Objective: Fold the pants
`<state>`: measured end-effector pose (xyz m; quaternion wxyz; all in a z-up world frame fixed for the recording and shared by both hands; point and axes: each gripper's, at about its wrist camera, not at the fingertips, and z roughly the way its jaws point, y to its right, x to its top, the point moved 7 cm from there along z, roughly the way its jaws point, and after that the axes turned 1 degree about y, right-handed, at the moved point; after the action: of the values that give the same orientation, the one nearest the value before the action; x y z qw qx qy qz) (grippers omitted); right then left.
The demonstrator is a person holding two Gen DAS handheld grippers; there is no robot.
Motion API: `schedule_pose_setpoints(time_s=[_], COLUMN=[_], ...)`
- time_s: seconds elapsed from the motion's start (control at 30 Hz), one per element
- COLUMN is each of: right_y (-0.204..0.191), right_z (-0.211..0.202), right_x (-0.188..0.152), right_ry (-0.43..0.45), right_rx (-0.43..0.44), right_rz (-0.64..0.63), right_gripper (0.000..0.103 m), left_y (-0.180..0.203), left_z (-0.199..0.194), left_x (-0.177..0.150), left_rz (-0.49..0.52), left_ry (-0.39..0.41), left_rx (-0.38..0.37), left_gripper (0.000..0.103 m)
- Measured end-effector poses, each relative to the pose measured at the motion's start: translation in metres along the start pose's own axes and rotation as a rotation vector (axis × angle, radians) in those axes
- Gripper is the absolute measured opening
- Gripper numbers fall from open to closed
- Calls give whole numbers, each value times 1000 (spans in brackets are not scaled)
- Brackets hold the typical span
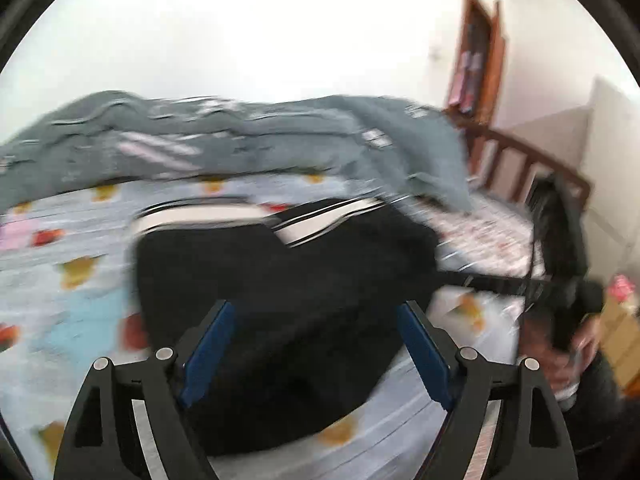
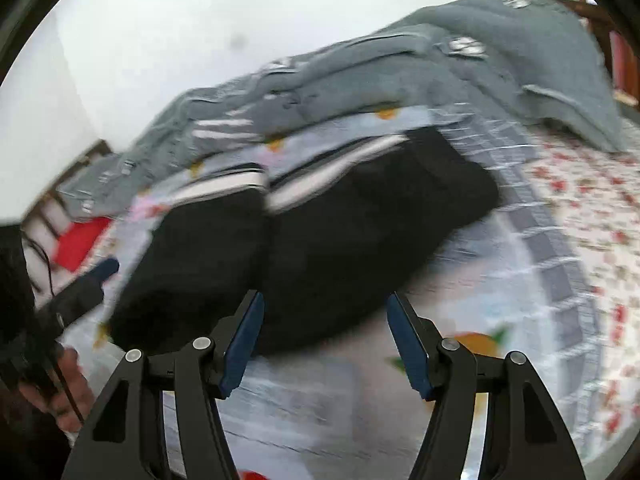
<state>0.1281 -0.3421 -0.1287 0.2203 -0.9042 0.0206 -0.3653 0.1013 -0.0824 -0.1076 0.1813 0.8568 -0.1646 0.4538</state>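
Black pants with white striped bands lie folded in a compact bundle on the patterned bed sheet. My left gripper is open and empty, held above the near part of the pants. In the right wrist view the same pants lie in the middle, with the white bands at their far edge. My right gripper is open and empty, just above the pants' near edge. The left gripper shows at the left of the right wrist view; the right one at the right of the left wrist view. Both views are motion-blurred.
A grey blanket is bunched along the far side of the bed, against a white wall. A floral sheet covers the right part. A brown wooden bed rail and a wooden door stand at the right.
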Motion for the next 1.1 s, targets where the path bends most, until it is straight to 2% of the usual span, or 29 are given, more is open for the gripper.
schedule_pose_setpoints(time_s=[0.1,0.17,0.23,0.3,0.33,0.37,0.4,0.43,0.6,0.63,0.73,0.77,0.87,0.93,1.0,1.1], right_y=[-22,-30,-36,-40,-42,-44,-46,-49,-65,-68,-73,-71,-51,-24,9,57], right_z=[30,49,69,83,92,97,97,94,63,55,37,31,13,-3,-22,-40], right_x=[0,-2,-6,-7,-9,-10,-8,-5,27,37,56,63,82,97,110,109], right_ry=[-45,-78,-122,-148,-170,-181,-170,-155,-45,-17,47,66,114,164,213,246], right_rx=[87,124,197,264,278,272,257,257,273,254,205,197,168,124,81,38], right_rz=[29,64,128,189,214,222,214,193,92,51,-43,-62,-77,-64,-36,12], right_gripper=[64,62,57,56,48,44,36,19,15,14,12,12,10,9,9,9], left_y=[-40,-58,-67,-66,-65,-64,-65,-64,-48,-46,-35,-32,-33,-33,-24,-9], left_z=[-7,-4,0,4,6,10,13,17,42,49,60,61,62,61,57,59], left_x=[-31,-55,-71,-78,-79,-80,-82,-82,-77,-78,-80,-78,-76,-74,-68,-57], left_rz=[-39,-113,-195,-211,-206,-205,-209,-213,-206,-190,-55,-43,-68,-72,-49,-22], left_ry=[-66,-142,-188,-199,-189,-186,-191,-191,-194,-206,-219,-214,-222,-225,-200,-179], left_rx=[168,167,121,95,95,104,111,113,147,187,364,373,362,341,271,222], left_gripper=[83,83,83,83,83,83,83,83,85,85,90,90,90,90,90,90])
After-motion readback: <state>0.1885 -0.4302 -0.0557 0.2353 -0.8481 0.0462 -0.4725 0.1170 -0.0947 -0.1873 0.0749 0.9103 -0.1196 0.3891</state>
